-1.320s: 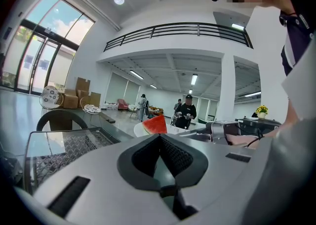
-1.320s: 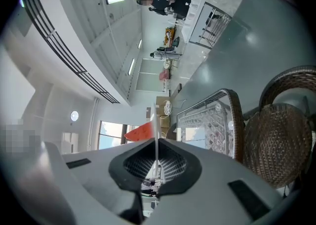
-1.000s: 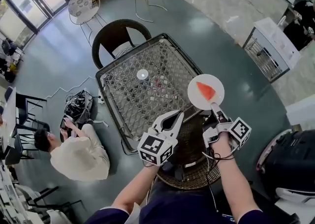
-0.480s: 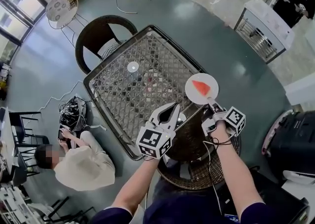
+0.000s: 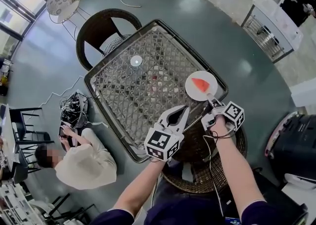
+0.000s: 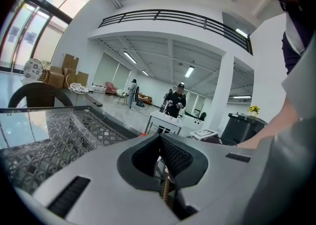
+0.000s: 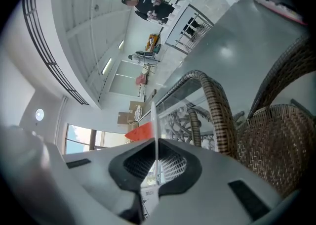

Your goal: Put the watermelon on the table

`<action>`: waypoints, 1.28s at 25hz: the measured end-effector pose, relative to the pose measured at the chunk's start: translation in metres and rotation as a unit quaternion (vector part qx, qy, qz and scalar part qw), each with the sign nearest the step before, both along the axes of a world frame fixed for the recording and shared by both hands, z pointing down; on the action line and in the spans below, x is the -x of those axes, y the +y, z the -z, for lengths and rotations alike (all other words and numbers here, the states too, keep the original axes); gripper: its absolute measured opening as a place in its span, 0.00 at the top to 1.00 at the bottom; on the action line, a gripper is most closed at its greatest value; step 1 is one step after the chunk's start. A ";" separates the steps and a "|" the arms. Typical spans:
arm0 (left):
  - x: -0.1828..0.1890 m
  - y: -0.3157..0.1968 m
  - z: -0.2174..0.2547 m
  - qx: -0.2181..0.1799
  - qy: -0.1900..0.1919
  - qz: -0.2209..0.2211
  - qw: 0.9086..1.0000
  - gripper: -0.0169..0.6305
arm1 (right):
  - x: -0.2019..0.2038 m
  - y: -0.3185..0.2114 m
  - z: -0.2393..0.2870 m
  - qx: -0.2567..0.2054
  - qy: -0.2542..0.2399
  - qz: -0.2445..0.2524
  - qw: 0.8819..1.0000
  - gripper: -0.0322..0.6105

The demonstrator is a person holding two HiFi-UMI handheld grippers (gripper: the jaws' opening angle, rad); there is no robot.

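A red watermelon slice (image 5: 200,83) lies on a small white plate (image 5: 200,86). My right gripper (image 5: 215,103) is shut on the plate's near rim and holds it over the near right corner of the lattice table (image 5: 123,95). In the right gripper view the plate (image 7: 154,115) stands edge-on between the pads, with the watermelon slice (image 7: 140,131) on its left face. My left gripper (image 5: 181,114) hovers by the table's near edge, left of the plate, shut and with nothing in it. In the left gripper view its pads meet at the left gripper's (image 6: 159,136) tip.
A wicker chair (image 5: 207,169) is under my arms and a dark chair (image 5: 101,33) stands at the table's far side. A small round disc (image 5: 136,61) lies on the table. A person (image 5: 81,162) sits on the floor at left beside cables (image 5: 74,110). A white cabinet (image 5: 274,21) stands at right.
Both grippers have sunk toward the table. The plate with the watermelon has come lower and further over the table's near right corner.
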State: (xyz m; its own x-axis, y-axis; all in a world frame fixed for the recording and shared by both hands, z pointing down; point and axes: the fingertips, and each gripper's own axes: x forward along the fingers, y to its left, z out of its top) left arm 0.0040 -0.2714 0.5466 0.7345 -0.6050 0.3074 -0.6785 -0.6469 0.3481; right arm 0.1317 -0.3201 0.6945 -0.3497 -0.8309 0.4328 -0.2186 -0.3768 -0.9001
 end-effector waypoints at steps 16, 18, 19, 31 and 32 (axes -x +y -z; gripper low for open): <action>0.005 -0.005 -0.013 0.012 -0.002 0.009 1.000 0.97 | 0.036 -0.018 -0.021 0.018 0.005 0.047 0.999 0.93; 0.006 -0.004 -0.015 0.014 -0.003 0.009 1.000 0.97 | 0.037 -0.019 -0.025 0.023 0.010 0.055 0.998 0.93; 0.006 -0.004 -0.015 0.014 -0.003 0.010 1.000 0.97 | 0.038 -0.019 -0.026 0.025 0.015 0.059 0.998 0.93; 0.009 0.001 -0.012 0.018 -0.003 0.011 1.000 0.97 | 0.038 -0.020 -0.028 0.058 0.148 0.129 0.979 0.90; 0.010 0.002 -0.013 0.018 -0.003 0.011 1.000 0.97 | 0.038 -0.020 -0.029 0.061 0.164 0.139 0.975 0.89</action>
